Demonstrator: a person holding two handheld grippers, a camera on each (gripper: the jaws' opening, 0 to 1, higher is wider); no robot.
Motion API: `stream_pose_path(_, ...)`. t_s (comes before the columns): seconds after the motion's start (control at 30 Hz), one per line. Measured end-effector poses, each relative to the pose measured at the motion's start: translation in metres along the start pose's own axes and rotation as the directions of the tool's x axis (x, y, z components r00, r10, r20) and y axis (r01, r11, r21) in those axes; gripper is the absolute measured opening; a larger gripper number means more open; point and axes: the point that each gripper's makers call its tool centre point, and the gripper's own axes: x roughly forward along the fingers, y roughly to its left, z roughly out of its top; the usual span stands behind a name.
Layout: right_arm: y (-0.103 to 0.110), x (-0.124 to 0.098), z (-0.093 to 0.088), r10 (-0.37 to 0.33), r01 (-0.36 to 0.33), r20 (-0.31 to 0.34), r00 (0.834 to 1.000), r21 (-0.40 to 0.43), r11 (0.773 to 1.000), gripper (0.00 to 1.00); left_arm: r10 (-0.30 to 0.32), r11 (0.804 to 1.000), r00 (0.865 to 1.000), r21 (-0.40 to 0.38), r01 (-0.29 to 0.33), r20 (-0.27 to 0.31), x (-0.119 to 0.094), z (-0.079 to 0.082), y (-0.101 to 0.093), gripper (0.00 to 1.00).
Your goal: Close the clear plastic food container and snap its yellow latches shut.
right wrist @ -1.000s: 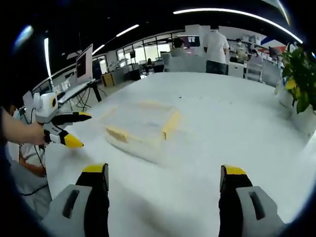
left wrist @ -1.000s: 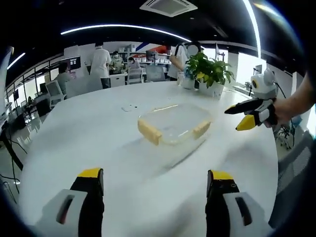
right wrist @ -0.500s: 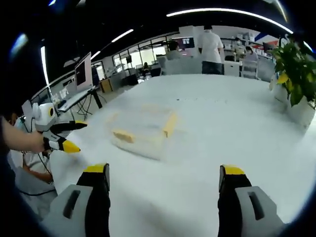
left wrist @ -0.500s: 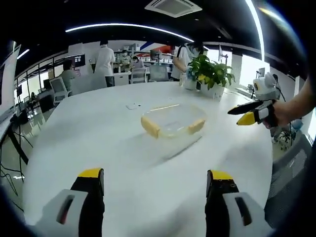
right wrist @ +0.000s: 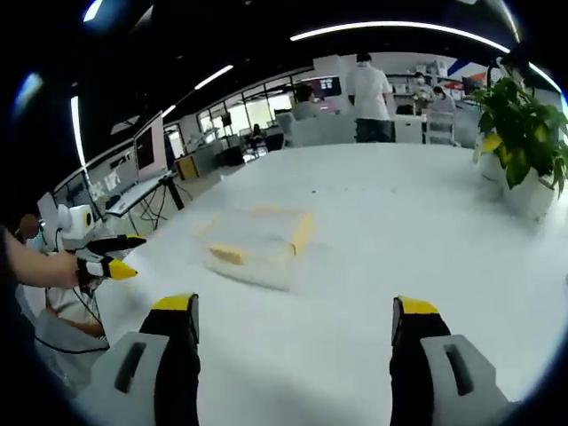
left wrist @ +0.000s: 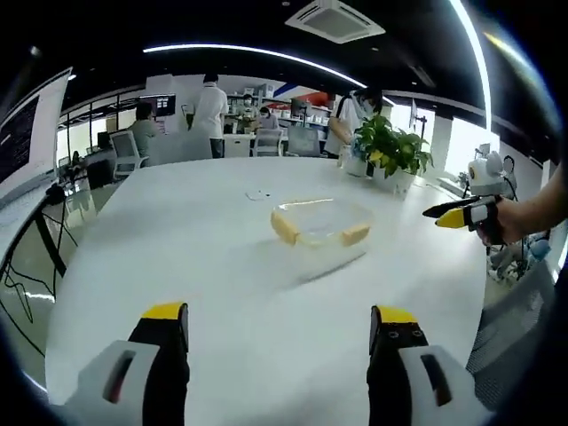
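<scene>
Both my claws are spread wide and hold nothing: the left gripper [left wrist: 277, 333] and the right gripper [right wrist: 293, 324] hang above the near edge of the white table [left wrist: 177, 257]. I see the clear container [left wrist: 320, 224] with its yellow latches [left wrist: 286, 230] lying out toward the table's middle, well apart from both. A potted plant [left wrist: 391, 153] stands by the far edge.

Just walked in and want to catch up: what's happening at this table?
A person holds a gripper in each hand, both open and well back from a clear container with yellow latches in the middle of the white table. The left gripper and right gripper touch nothing. A potted plant stands beyond.
</scene>
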Motion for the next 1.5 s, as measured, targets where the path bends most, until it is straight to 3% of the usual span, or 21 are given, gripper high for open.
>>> stream_pose_path(0.3, 0.005, -0.031, 0.002, 0.018, -0.020, 0.050, 0.999, 0.033, 0.999, 0.89, 0.007, 0.998, 1.000, -0.055, -0.005, 0.028, -0.023, 0.000, -0.013, 0.80)
stream_pose_path(0.63, 0.009, -0.057, -0.002, 0.005, -0.011, 0.081, 0.997, 0.065, 0.998, 0.88, 0.012, 0.996, 1.000, -0.090, -0.010, 0.022, -0.048, -0.012, -0.025, 0.80)
stream_pose_path(1.0, 0.023, -0.084, -0.025, -0.003, -0.008, 0.080, 0.997, 0.145, 0.989, 0.87, 0.032, 0.992, 0.999, -0.125, -0.028, 0.030, -0.068, -0.014, -0.032, 0.79)
stream_pose_path(1.33, 0.042, -0.088, -0.035, 0.016, -0.024, 0.096, 0.995, 0.088, 0.996, 0.85, 0.040, 0.989, 0.998, -0.143, -0.034, 0.043, -0.081, -0.018, -0.041, 0.76)
stream_pose_path(1.5, 0.058, -0.086, -0.042, 0.056, -0.055, 0.075, 0.996, -0.011, 0.998, 0.83, 0.045, 0.987, 0.999, -0.154, -0.041, 0.020, -0.080, -0.028, -0.044, 0.76)
